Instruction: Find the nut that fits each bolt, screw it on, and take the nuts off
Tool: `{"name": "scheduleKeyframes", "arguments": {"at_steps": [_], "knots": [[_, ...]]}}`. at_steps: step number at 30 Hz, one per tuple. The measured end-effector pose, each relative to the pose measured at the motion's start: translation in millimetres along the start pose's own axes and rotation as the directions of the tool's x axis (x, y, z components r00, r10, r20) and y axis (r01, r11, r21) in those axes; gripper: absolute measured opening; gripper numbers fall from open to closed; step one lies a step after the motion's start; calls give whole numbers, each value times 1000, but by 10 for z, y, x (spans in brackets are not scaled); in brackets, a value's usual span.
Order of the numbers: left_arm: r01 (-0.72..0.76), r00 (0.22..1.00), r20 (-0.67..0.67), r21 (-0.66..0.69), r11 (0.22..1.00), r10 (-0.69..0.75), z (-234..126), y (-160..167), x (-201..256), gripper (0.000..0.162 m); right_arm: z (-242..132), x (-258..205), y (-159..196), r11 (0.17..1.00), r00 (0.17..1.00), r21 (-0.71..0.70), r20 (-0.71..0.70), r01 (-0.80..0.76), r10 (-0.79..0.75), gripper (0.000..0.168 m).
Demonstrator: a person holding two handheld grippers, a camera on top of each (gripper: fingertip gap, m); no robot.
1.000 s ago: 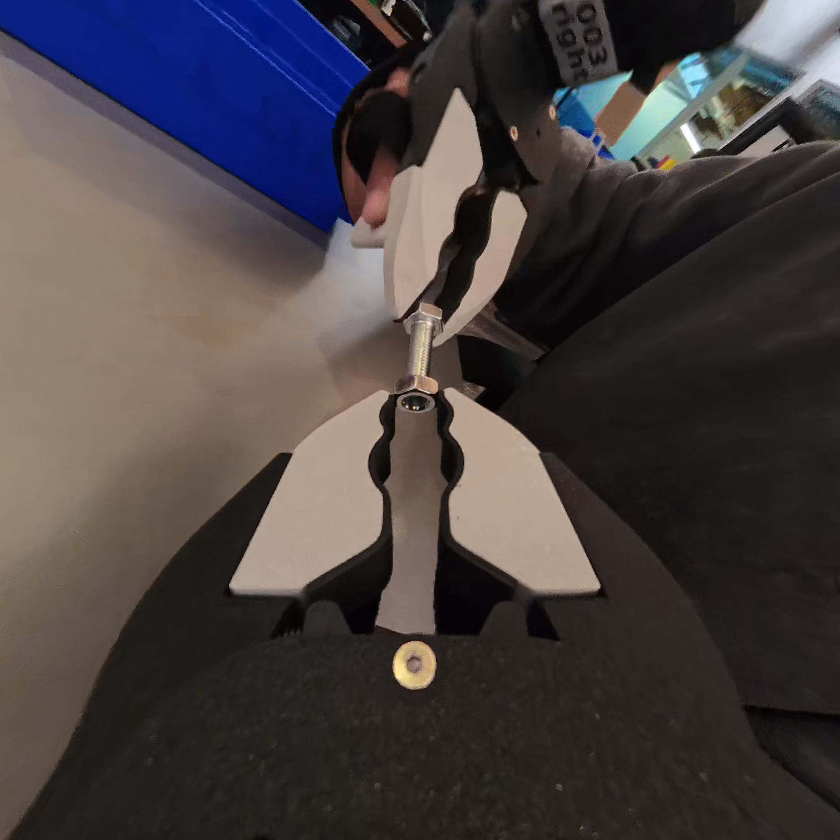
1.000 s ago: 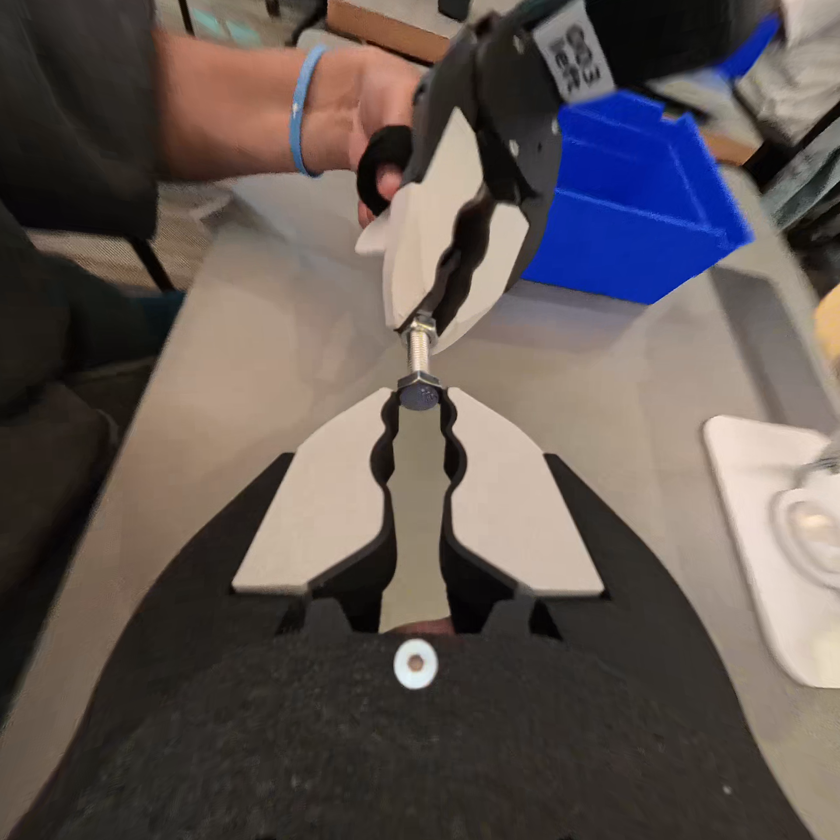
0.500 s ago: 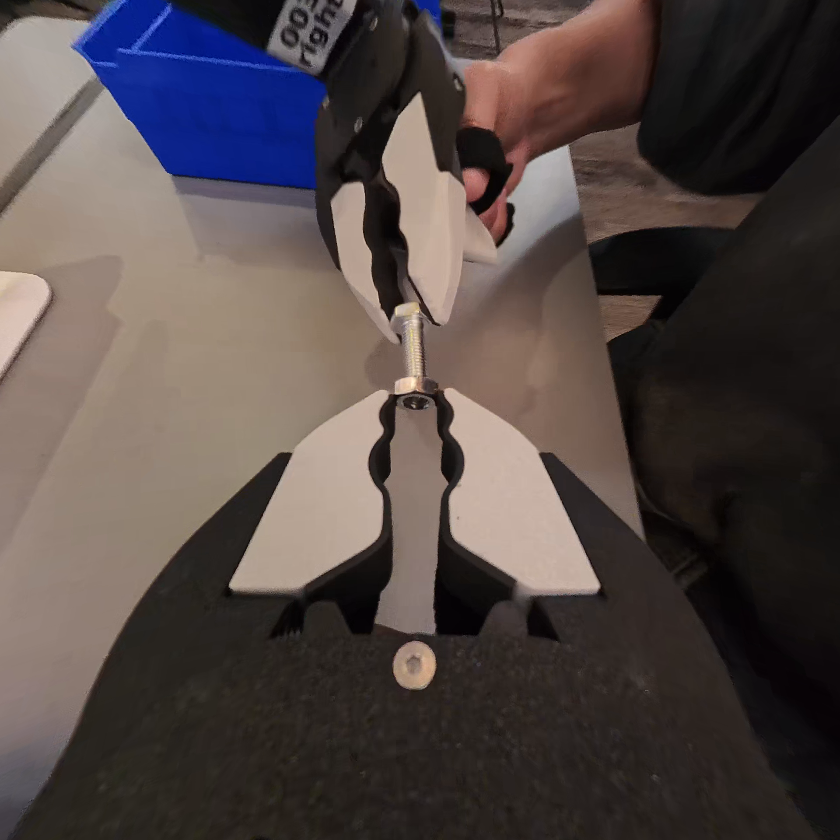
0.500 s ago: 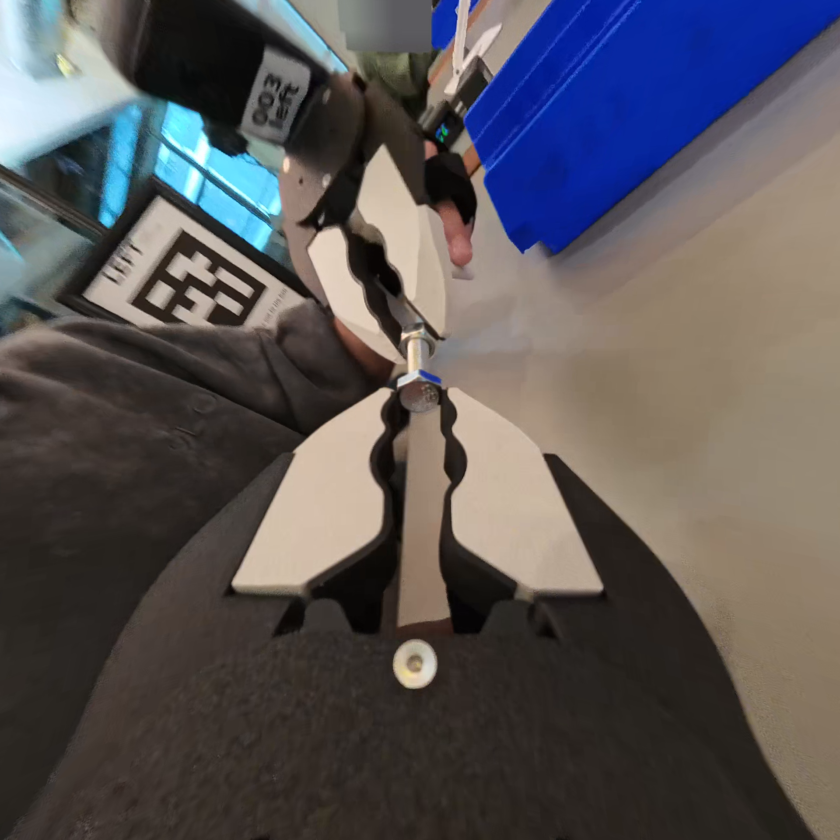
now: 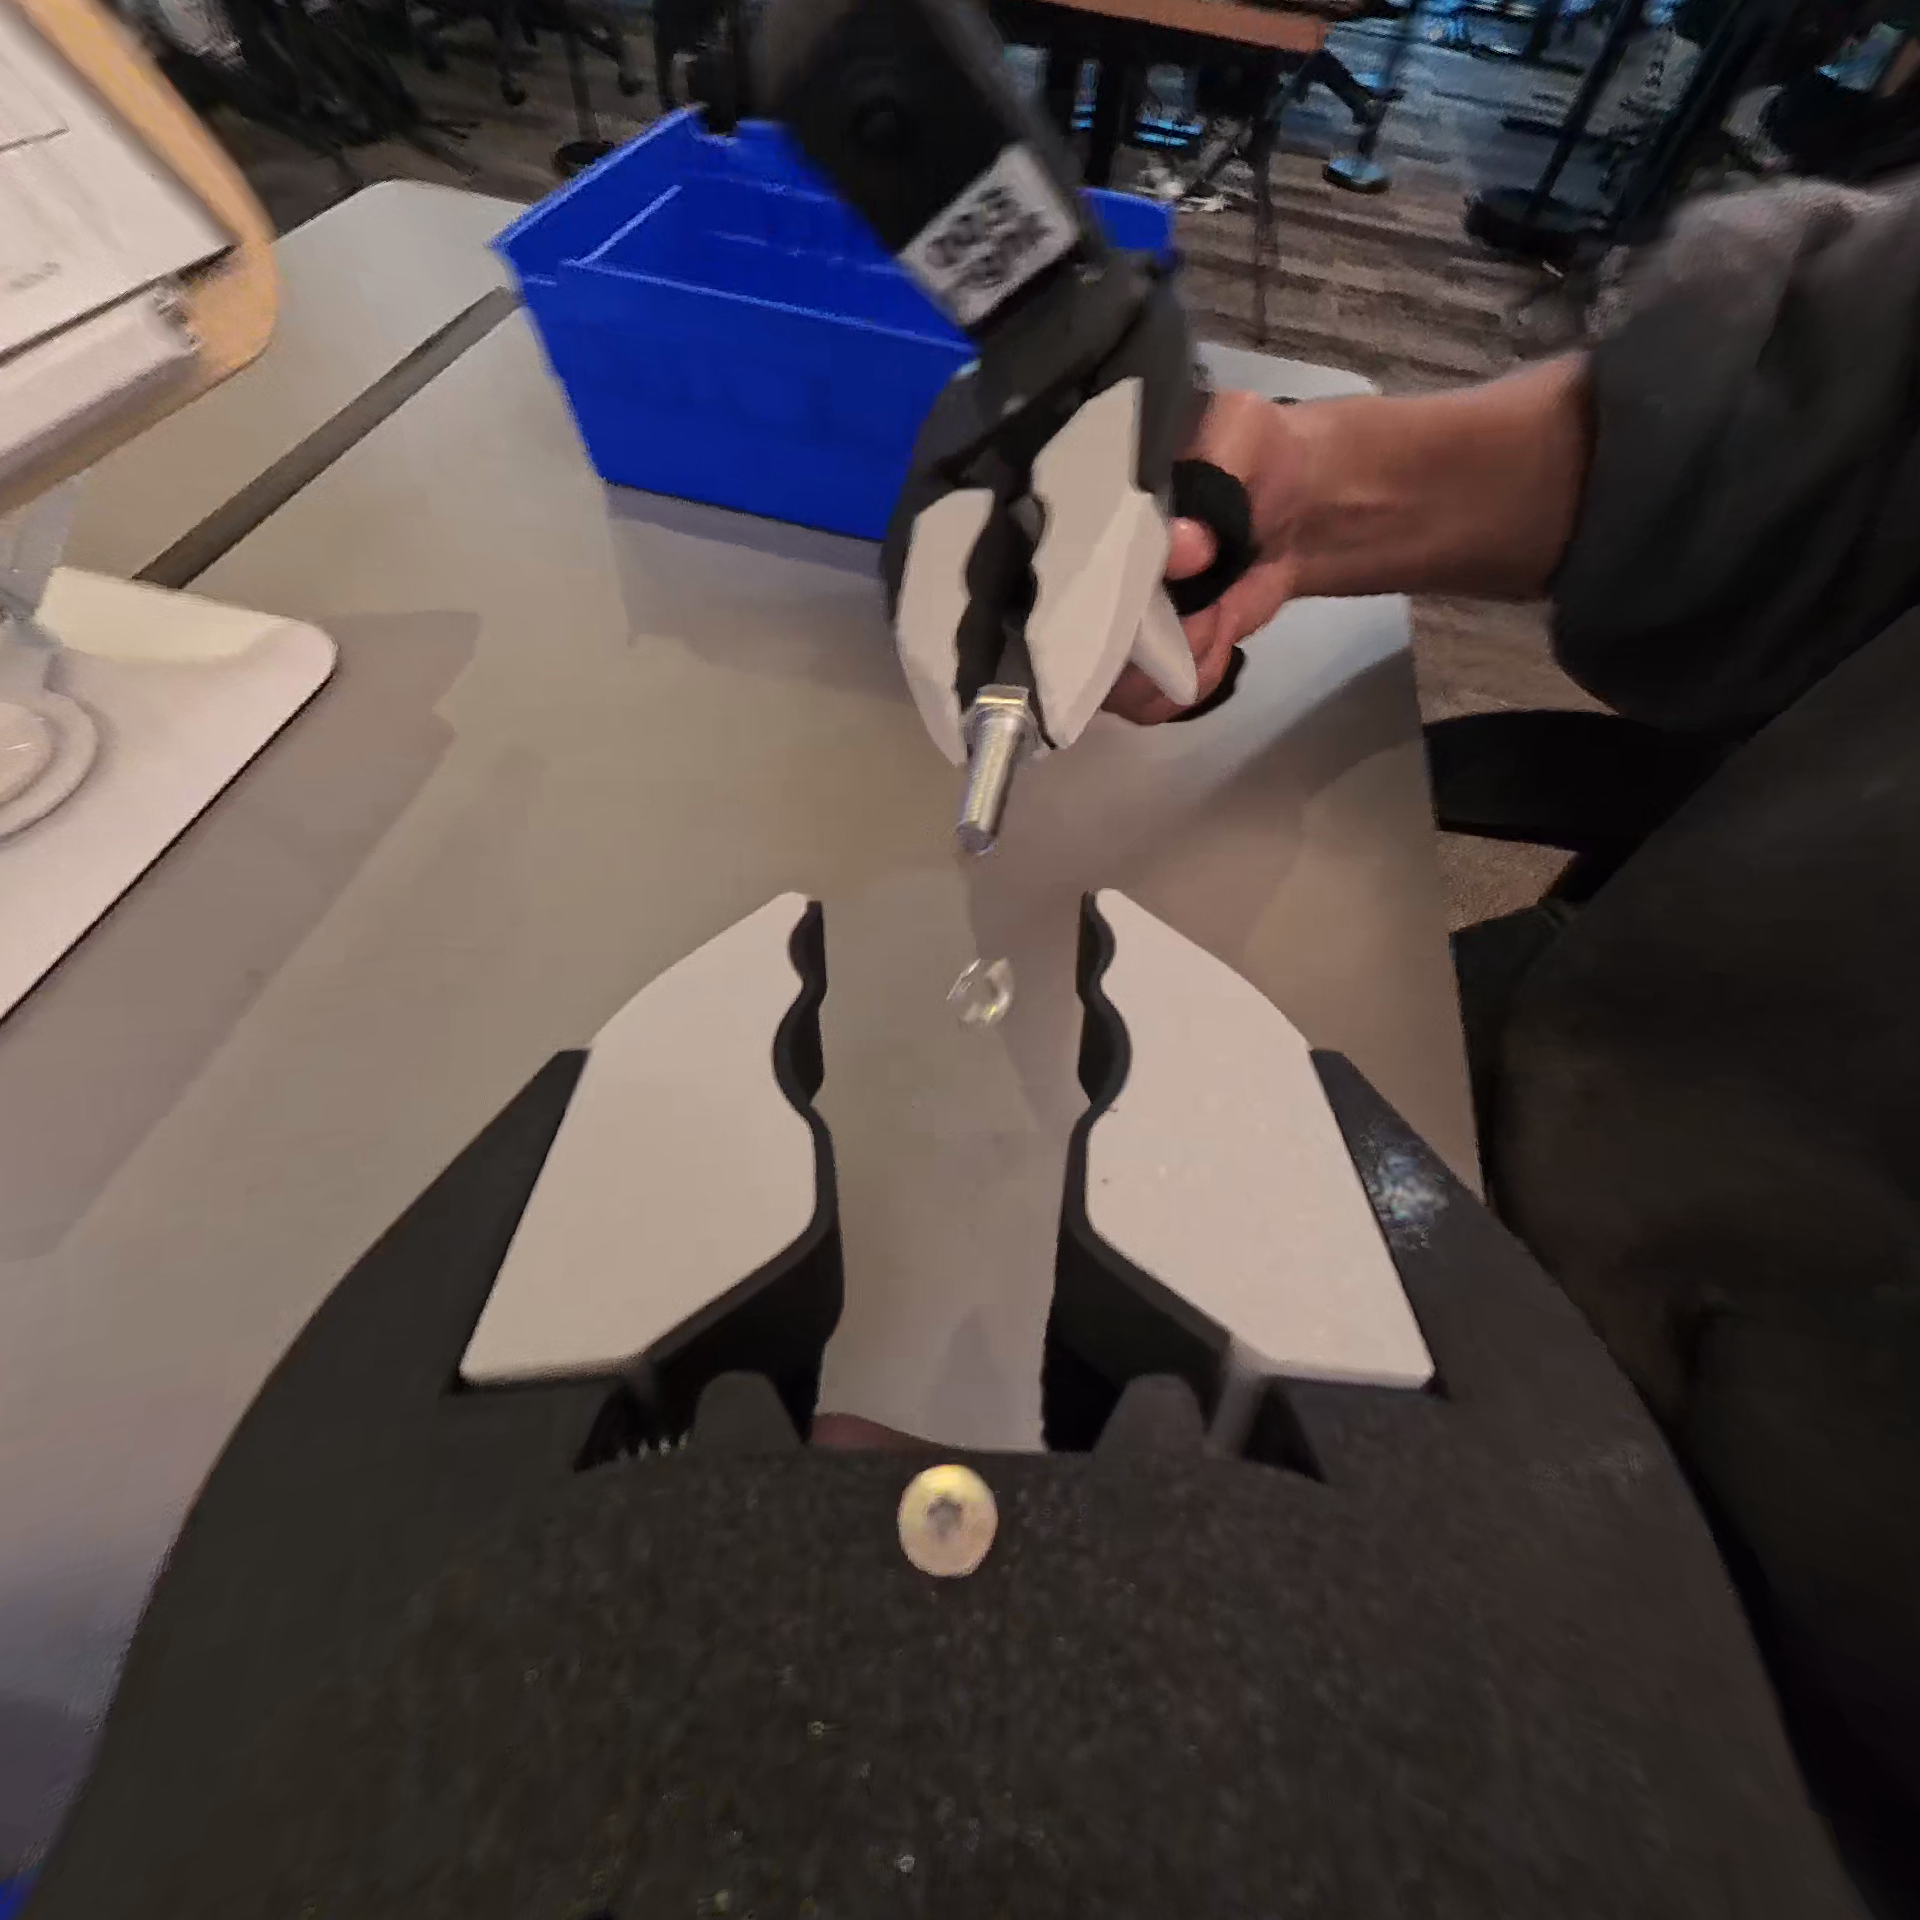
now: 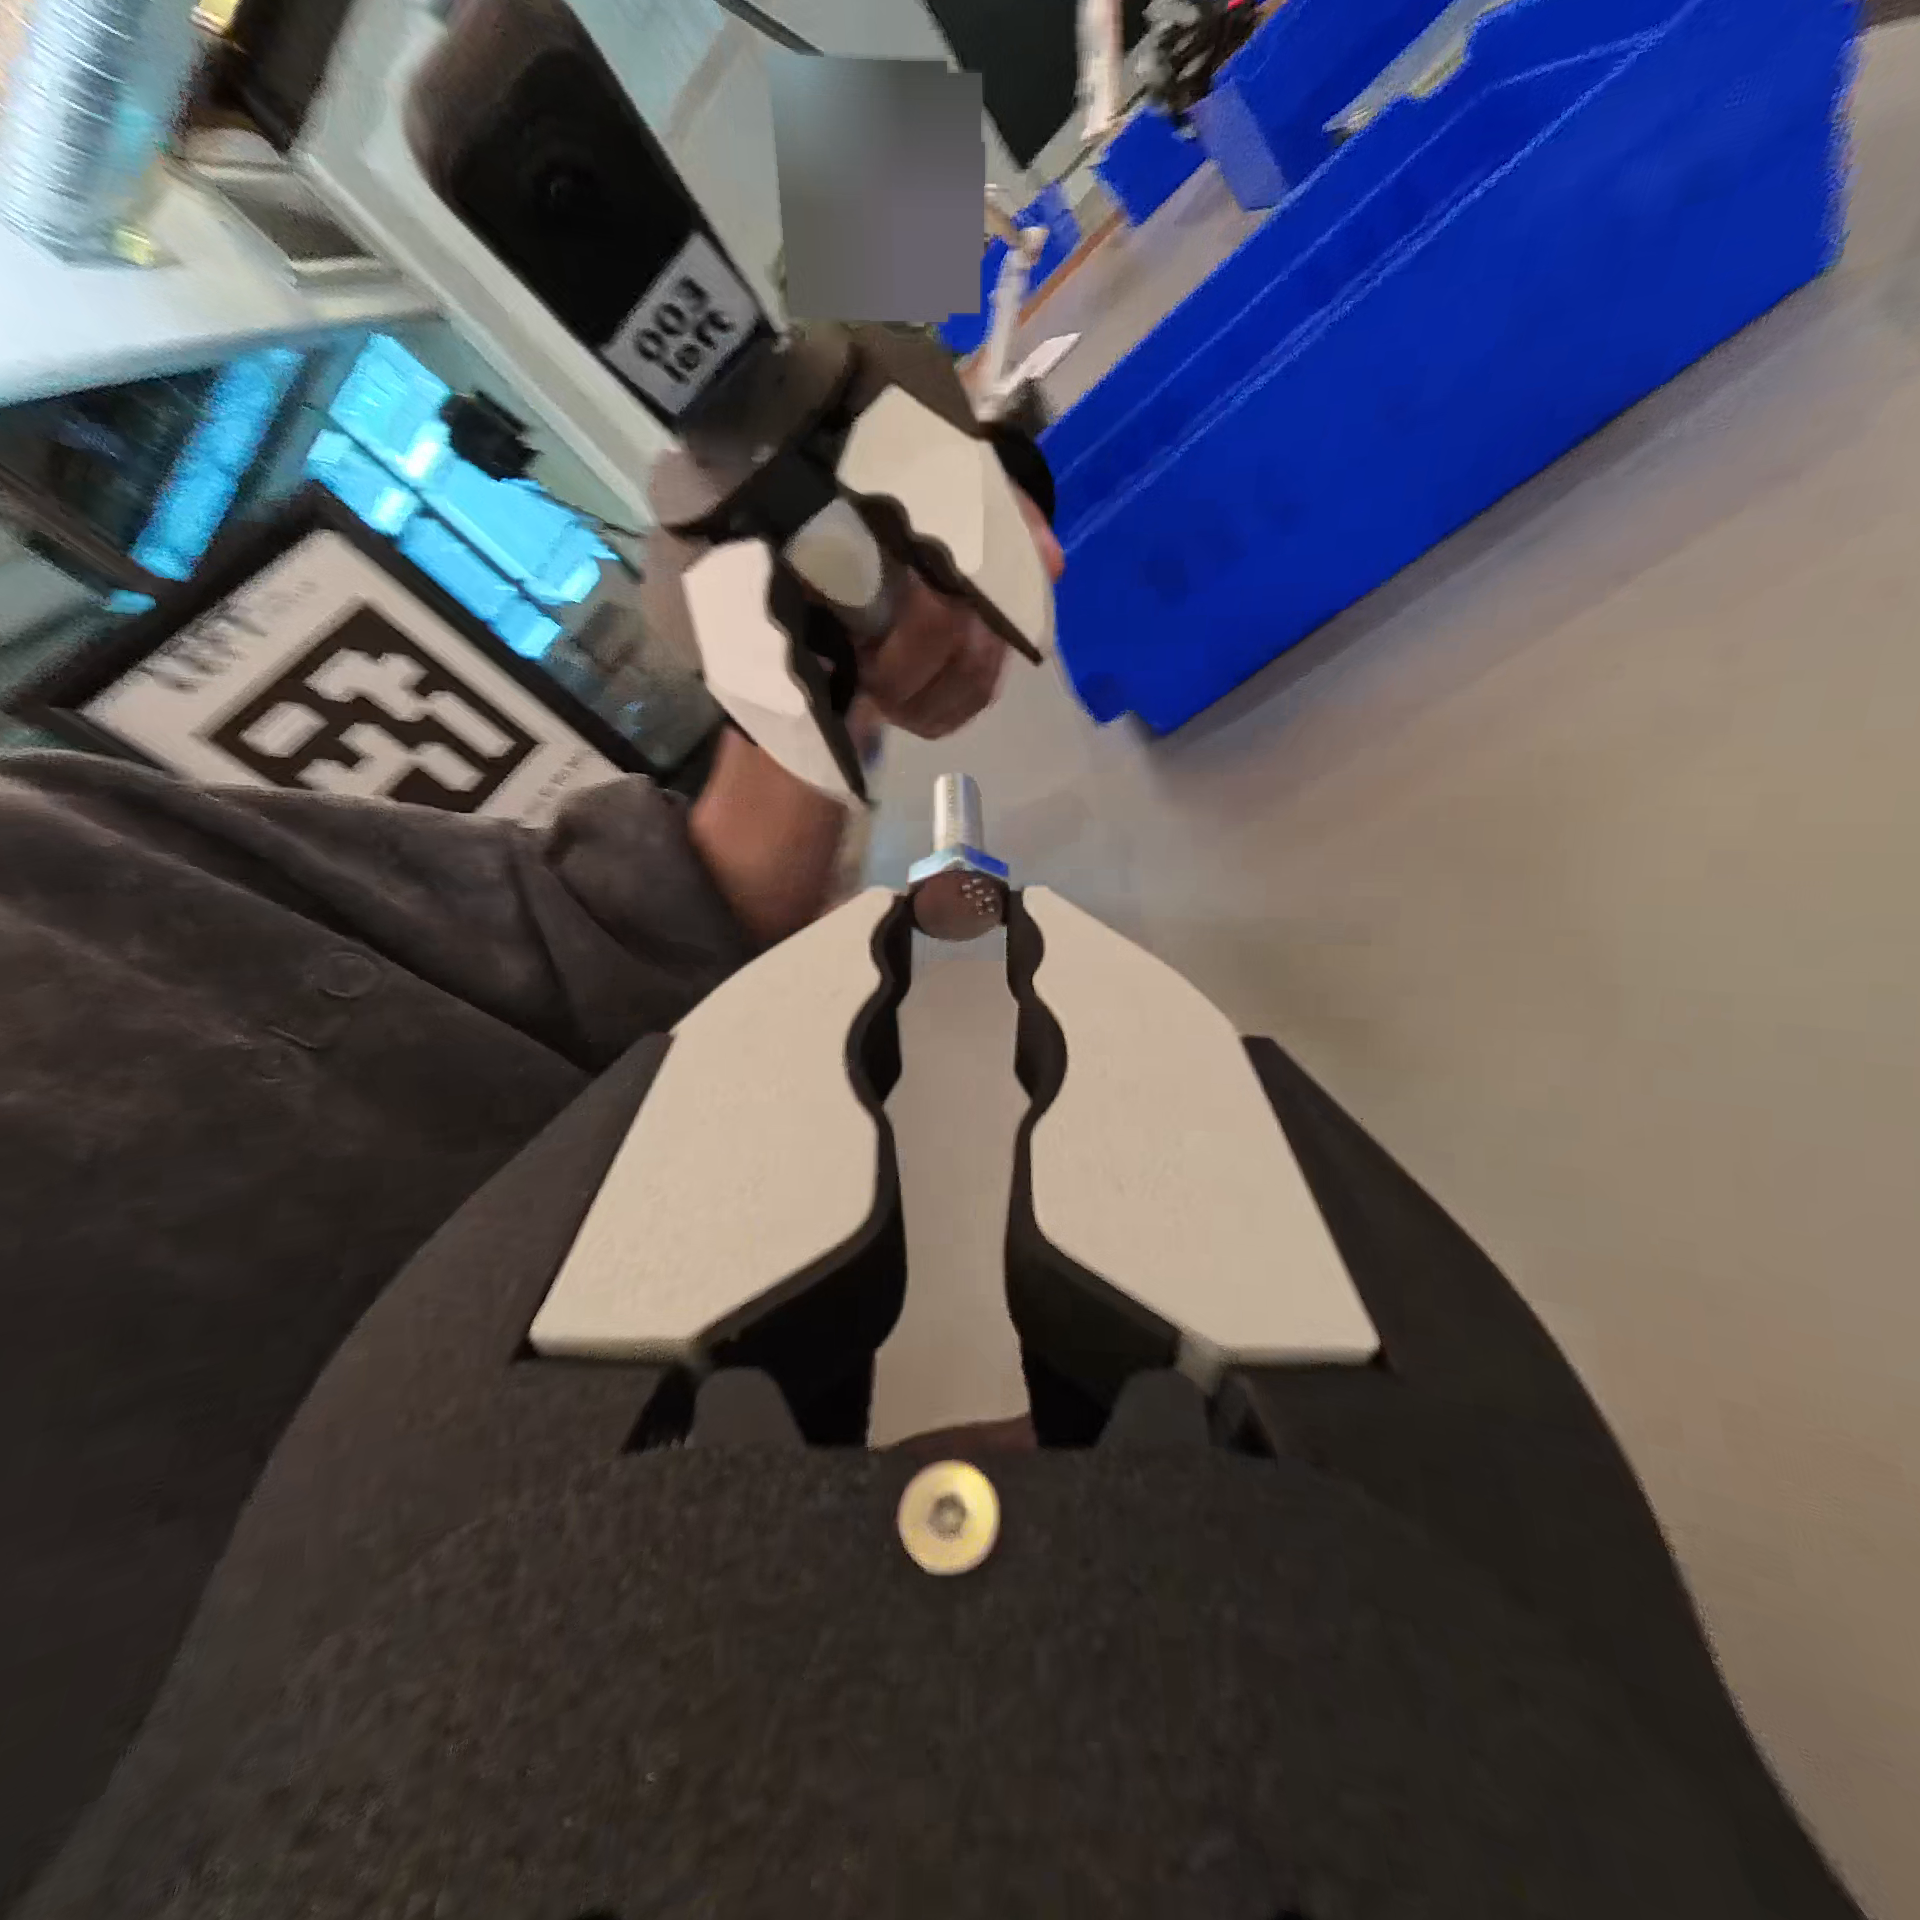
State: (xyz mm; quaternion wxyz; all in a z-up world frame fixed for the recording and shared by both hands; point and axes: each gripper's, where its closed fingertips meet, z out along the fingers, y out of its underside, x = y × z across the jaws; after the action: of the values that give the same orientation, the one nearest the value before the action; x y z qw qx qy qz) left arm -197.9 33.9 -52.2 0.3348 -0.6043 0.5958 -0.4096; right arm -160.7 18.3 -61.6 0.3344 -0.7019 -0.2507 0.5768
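Nut (image 5: pixel 980 992) off and blurred between the spread-apart fingers of the left gripper (image 5: pixel 948 914); the right gripper (image 6: pixel 958 902) clamps the bare bolt (image 6: pixel 957 821) above the desk (image 5: pixel 623 748). Next likely: setting the bolt down.

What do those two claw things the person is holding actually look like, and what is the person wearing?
Each is a black, rough-textured body ending in two flat pale-grey fingers with wavy black inner edges and a round metal screw head behind them. That goes for the left gripper and the right gripper alike. Each carries a small white sticker and a black finger loop. The person wears dark grey sleeves.
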Motion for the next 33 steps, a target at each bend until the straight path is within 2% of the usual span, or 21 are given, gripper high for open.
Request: {"name": "scheduleKeyframes", "arguments": {"at_steps": [4, 8, 10, 12, 15, 24, 33], "knots": [[146, 949, 283, -14, 989, -136, -76, 101, -324, 42, -133, 281, 80, 977, 929, -11, -308, 211, -204, 18], [117, 903, 416, 0, 993, -107, -44, 290, -189, 40, -210, 394, 124, 969, 896, 74, -402, 236, -187, 18], [123, 878, 465, 8, 992, -113, -18, 412, -148, 39, -227, 485, 197, 975, 892, 55, -418, 215, -173, 18], [171, 876, 451, 43, 984, -172, 38, 507, -79, 39, -281, 539, 188, 967, 858, 42, -473, 250, -201, 18], [248, 885, 390, 68, 966, -255, 116, 599, -26, 39, -267, 494, 203, 965, 859, 22, -461, 262, -222, 18], [408, 890, 138, 184, 894, -435, 211, 491, 58, 37, -329, 398, 193, 952, 855, 11, -443, 306, -269, 18], [446, 876, 95, 209, 870, -472, 187, 482, 74, 33, -368, 325, 160, 947, 855, 19, -436, 321, -281, 18]]}}
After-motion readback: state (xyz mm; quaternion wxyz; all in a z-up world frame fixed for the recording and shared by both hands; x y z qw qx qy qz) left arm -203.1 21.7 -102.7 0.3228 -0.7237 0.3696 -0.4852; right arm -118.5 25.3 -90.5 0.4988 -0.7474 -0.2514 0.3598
